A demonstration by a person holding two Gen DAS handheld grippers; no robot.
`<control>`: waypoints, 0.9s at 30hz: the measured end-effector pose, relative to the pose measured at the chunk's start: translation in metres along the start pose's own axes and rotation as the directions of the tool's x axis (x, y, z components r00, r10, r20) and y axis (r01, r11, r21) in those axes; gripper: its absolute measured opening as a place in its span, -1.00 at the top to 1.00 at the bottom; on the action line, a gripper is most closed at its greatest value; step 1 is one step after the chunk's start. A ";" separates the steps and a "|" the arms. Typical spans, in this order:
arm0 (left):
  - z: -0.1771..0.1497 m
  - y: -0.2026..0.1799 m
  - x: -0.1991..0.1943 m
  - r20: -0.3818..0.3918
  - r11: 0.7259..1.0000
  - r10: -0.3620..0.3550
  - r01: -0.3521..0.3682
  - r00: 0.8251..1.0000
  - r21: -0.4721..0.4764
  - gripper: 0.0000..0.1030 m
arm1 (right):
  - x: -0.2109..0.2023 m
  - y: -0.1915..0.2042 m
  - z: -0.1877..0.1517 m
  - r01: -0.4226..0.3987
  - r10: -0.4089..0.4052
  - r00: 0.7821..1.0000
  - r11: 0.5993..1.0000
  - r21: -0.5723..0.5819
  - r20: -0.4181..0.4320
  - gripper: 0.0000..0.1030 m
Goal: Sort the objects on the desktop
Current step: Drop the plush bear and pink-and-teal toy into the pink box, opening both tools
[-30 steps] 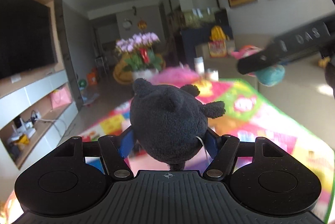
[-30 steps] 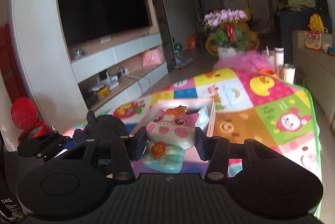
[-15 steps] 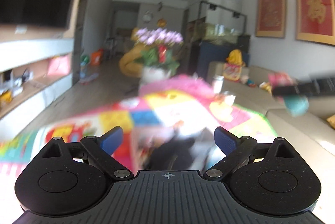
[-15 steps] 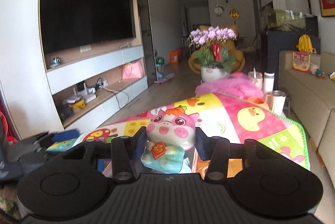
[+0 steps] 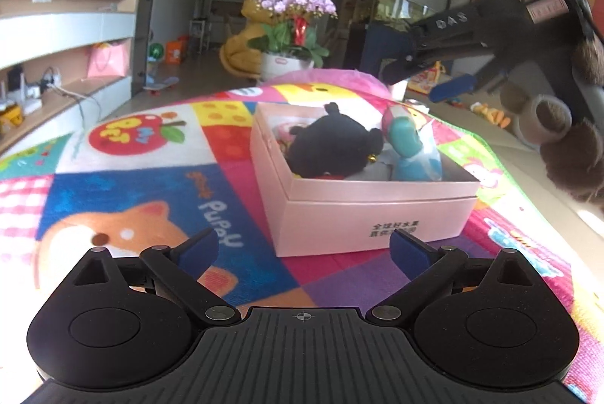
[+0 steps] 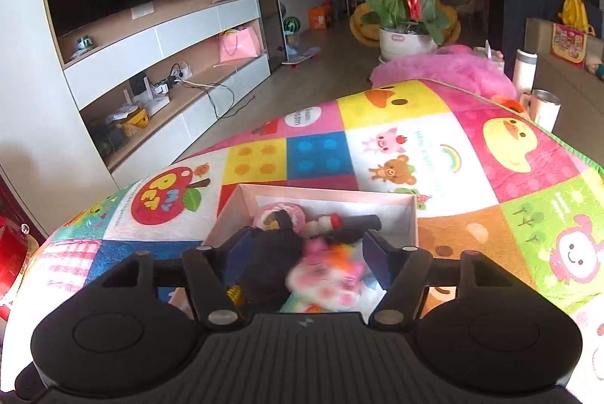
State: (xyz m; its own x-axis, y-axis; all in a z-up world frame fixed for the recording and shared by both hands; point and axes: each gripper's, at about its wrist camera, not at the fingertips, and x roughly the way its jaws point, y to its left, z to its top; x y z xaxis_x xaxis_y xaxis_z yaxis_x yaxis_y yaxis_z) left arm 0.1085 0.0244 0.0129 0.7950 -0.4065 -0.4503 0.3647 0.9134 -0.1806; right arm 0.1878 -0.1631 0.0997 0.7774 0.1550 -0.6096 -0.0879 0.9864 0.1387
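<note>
A pink cardboard box (image 5: 339,215) stands on the patchwork mat. Inside it lies a black plush toy (image 5: 332,147), and beside that a pink-and-teal pig toy (image 5: 406,140) tips in, blurred. My left gripper (image 5: 304,245) is low in front of the box, its jaws opening wide with nothing between them. My right gripper (image 5: 426,79) hovers above the box's far right corner. In the right wrist view my right gripper (image 6: 306,245) has its jaws opening, and the pig toy (image 6: 328,279) is loose below them, next to the black plush (image 6: 264,260) in the box (image 6: 324,194).
The colourful mat (image 6: 415,147) covers the table. A white bottle (image 6: 525,72) and a mug (image 6: 543,106) stand at its far right edge beside a pink fluffy cloth (image 6: 445,68). A flower pot (image 6: 406,42) is behind. A fuzzy brown sleeve (image 5: 573,155) holds the right gripper.
My left gripper let go of the black plush, which now lies in the box, and dropped lower in front of it. My right gripper moved over the box and released the pig toy.
</note>
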 end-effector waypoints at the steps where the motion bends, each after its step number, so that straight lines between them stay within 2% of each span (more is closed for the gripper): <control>1: -0.001 -0.002 0.003 -0.001 1.000 -0.011 0.011 1.000 -0.004 -0.95 | -0.003 -0.006 -0.003 0.013 -0.013 1.000 1.000 0.009 0.014 -0.49; 2: -0.001 -0.004 0.005 -0.004 1.000 -0.020 0.020 1.000 -0.005 -0.96 | -0.004 -0.012 -0.005 0.027 -0.028 0.999 0.999 0.021 0.027 -0.68; 4: 0.002 -0.009 0.011 -0.010 1.000 -0.027 0.028 1.000 0.011 -0.97 | -0.007 -0.027 -0.010 0.045 -0.047 0.998 0.998 0.046 0.042 -0.93; 5: 0.004 -0.013 0.017 -0.012 0.999 -0.026 0.026 1.000 0.032 -0.97 | -0.007 -0.036 -0.014 0.047 -0.050 0.998 0.997 0.061 0.043 -1.00; 9: 0.011 -0.026 0.036 -0.030 0.997 -0.037 0.039 0.999 0.071 -0.97 | 0.005 -0.062 -0.030 0.048 -0.046 0.999 0.988 0.149 -0.016 -1.00; 11: 0.012 -0.028 0.041 -0.038 0.997 -0.060 0.062 0.997 0.051 -0.98 | 0.007 -0.071 -0.039 0.063 -0.064 0.998 0.981 0.184 -0.003 -1.00; 13: 0.011 -0.029 0.041 -0.036 0.997 -0.056 0.057 0.998 0.046 -0.99 | 0.009 -0.077 -0.046 0.099 -0.101 0.995 0.980 0.170 0.001 -1.00; 16: 0.009 -0.031 0.042 -0.041 0.997 -0.052 0.054 0.998 0.053 -0.99 | 0.013 -0.085 -0.047 0.040 -0.038 0.999 0.981 0.191 -0.019 -1.00; 18: 0.009 -0.032 0.041 -0.045 0.997 -0.057 0.059 0.997 0.050 -0.99 | 0.014 -0.084 -0.041 -0.016 0.015 1.000 0.977 0.211 0.009 -1.00; 20: 0.008 -0.035 0.040 -0.052 0.996 -0.077 0.080 0.996 0.051 -0.99 | 0.016 -0.073 -0.033 -0.013 0.006 0.999 0.984 0.179 0.038 -1.00; 22: 0.007 -0.039 0.038 -0.059 0.993 -0.100 0.103 0.993 0.058 -0.99 | 0.024 -0.055 -0.026 0.036 -0.041 0.998 0.995 0.095 0.054 -1.00; 25: 0.003 -0.044 0.037 -0.061 0.990 -0.114 0.118 0.992 0.072 -0.99 | 0.041 -0.038 -0.025 0.129 -0.129 0.992 0.992 -0.015 0.012 -0.99; 27: 0.001 -0.044 0.037 -0.066 0.990 -0.117 0.122 0.991 0.071 -0.99 | 0.044 -0.040 -0.032 0.109 -0.109 0.993 0.994 -0.013 -0.040 -0.98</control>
State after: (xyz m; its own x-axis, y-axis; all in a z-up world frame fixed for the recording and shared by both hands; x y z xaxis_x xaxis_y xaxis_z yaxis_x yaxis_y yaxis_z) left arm 0.1223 -0.0304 0.0052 0.7129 -0.5083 -0.4831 0.4921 0.8534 -0.1719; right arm 0.2055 -0.1939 0.0428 0.7565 0.0482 -0.6522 -0.0108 0.9981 0.0613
